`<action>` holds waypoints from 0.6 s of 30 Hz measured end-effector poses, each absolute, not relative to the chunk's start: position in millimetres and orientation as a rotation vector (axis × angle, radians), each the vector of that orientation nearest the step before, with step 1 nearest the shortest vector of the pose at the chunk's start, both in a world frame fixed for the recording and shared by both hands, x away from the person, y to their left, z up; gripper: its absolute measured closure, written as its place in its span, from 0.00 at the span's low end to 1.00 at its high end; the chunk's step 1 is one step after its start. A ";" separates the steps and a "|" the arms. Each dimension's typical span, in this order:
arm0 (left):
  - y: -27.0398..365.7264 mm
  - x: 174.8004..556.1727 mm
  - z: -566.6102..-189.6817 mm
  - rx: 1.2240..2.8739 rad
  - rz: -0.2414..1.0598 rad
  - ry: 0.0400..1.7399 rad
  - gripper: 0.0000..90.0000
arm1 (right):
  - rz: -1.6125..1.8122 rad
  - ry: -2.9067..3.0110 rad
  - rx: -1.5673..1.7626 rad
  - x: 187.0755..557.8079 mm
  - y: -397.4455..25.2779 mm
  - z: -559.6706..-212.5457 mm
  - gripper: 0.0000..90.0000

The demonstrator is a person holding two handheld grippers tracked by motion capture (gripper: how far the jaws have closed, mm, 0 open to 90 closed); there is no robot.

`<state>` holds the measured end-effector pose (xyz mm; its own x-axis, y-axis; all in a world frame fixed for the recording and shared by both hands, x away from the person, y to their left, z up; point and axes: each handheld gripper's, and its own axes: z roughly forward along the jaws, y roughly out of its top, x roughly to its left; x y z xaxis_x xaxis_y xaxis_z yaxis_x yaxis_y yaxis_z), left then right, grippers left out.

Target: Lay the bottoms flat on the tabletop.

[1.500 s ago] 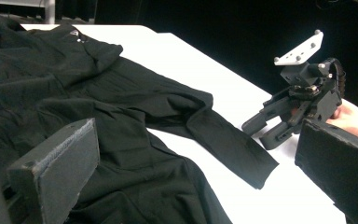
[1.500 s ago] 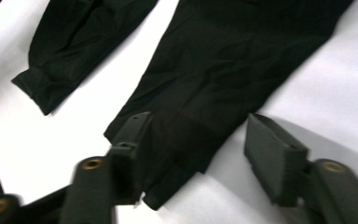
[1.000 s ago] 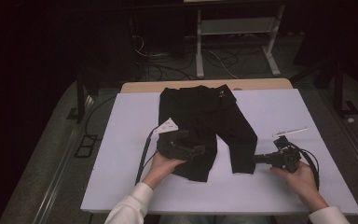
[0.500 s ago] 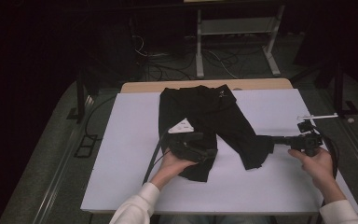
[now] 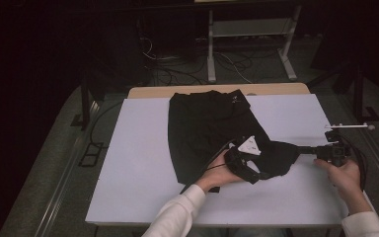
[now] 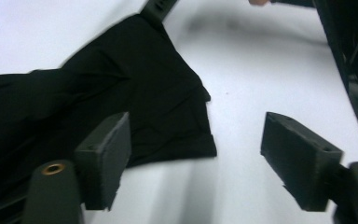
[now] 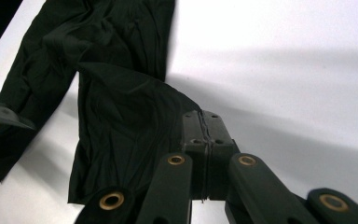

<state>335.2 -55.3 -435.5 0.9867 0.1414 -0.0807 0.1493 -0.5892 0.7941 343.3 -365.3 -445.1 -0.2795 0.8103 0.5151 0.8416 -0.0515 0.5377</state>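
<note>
Right tongs on creased black shorts

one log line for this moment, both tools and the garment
left tool: open, above shorts leg | right tool: shut on black shorts leg edge | shorts: flat on white table

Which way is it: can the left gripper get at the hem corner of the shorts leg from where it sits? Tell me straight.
Probably yes. The left gripper is open, and the hem corner of the black shorts lies flat on the white table just ahead of its jaws, with nothing between them.
</note>
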 end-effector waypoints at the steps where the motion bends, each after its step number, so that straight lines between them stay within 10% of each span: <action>1: -59.1 336.2 -437.1 2.213 -0.026 0.192 0.36 | -1.262 -2.133 -1.865 343.4 -365.6 -445.5 0.98; 13: -79.3 337.3 -461.4 2.321 0.013 0.109 0.53 | -1.250 -2.123 -1.863 345.0 -365.7 -448.4 0.98; 18: -82.2 340.7 -461.3 2.326 0.069 0.138 0.78 | -1.243 -2.121 -1.860 345.1 -365.8 -448.9 0.98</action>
